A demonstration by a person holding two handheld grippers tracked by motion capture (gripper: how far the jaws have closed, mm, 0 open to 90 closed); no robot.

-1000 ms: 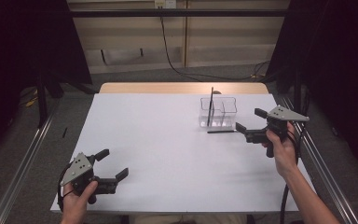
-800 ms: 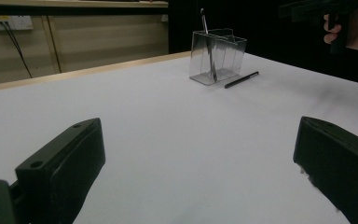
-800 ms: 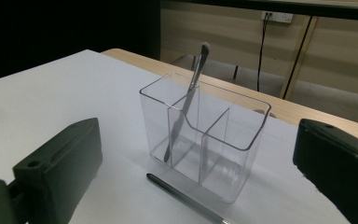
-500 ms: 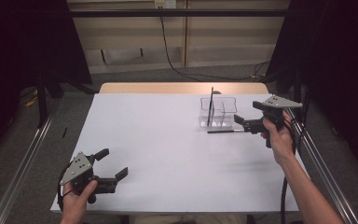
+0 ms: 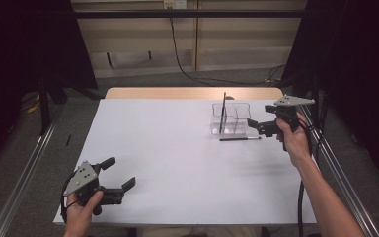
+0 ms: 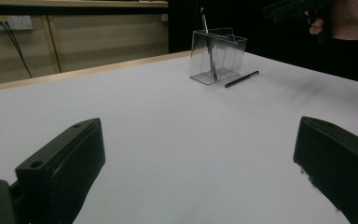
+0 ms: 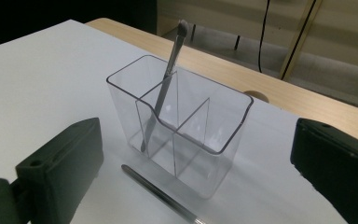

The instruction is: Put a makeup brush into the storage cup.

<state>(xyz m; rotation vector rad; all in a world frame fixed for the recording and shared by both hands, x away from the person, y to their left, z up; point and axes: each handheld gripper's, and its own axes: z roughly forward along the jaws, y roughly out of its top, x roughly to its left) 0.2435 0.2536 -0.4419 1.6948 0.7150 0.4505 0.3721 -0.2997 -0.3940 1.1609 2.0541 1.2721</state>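
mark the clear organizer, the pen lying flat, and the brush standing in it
clear organizer [image 7: 216, 140], right gripper view, front wall.
pen [image 5: 240, 139], high view, mid-shaft on table.
brush [image 7: 170, 65], right gripper view, upper handle.

Left gripper [image 6: 200, 177]: two black jaws set wide apart, low over the white table [image 6: 144, 116], nothing between them

Clear plastic organizer [image 6: 217, 58]: stands far across the table, divided into compartments; which one is occupied cannot be told

Dark slim brush [image 6: 207, 39]: stands in the organizer, leaning, tip above the rim

Black pen [image 6: 241, 79]: lies flat on the table just beside the organizer's base

Right gripper [image 6: 291, 8]: dark, held in a hand [image 6: 347, 21] at the upper right, above the table, jaw state unclear

Wall socket [image 6: 10, 22] with cables: on the far wall panel, upper left
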